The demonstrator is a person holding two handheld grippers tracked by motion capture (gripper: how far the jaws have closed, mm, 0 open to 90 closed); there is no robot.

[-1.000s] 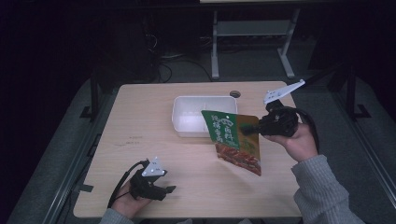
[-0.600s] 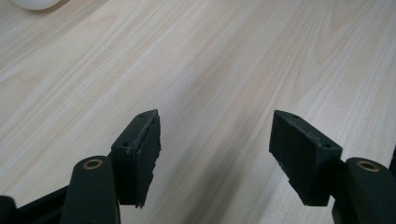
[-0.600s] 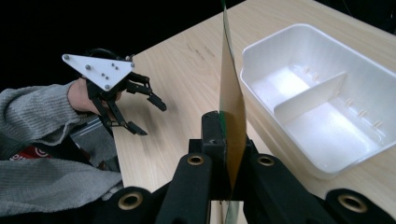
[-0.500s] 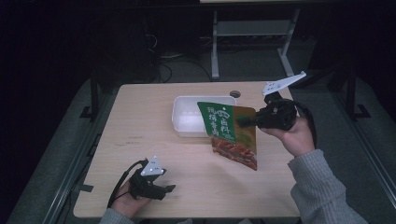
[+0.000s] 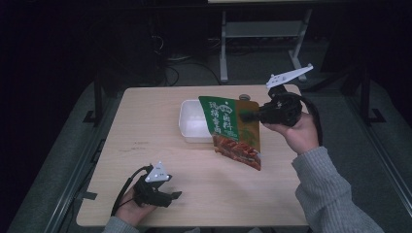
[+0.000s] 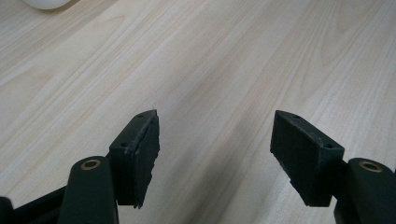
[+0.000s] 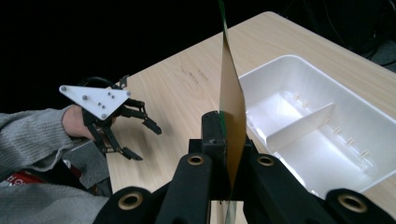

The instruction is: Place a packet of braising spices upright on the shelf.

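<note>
Pouch (image 5: 232,130), green and orange snack packet, held up off the tabletop (image 5: 145,126) by the right tongs (image 5: 245,116), which are clamped on its right edge. It hangs over the right part of the white tray (image 5: 192,127) (divided into two compartments, seen in the right gripper view). Left tongs (image 5: 172,195) sit low at the near left of the tabletop, jaws apart, nothing between them.
</note>
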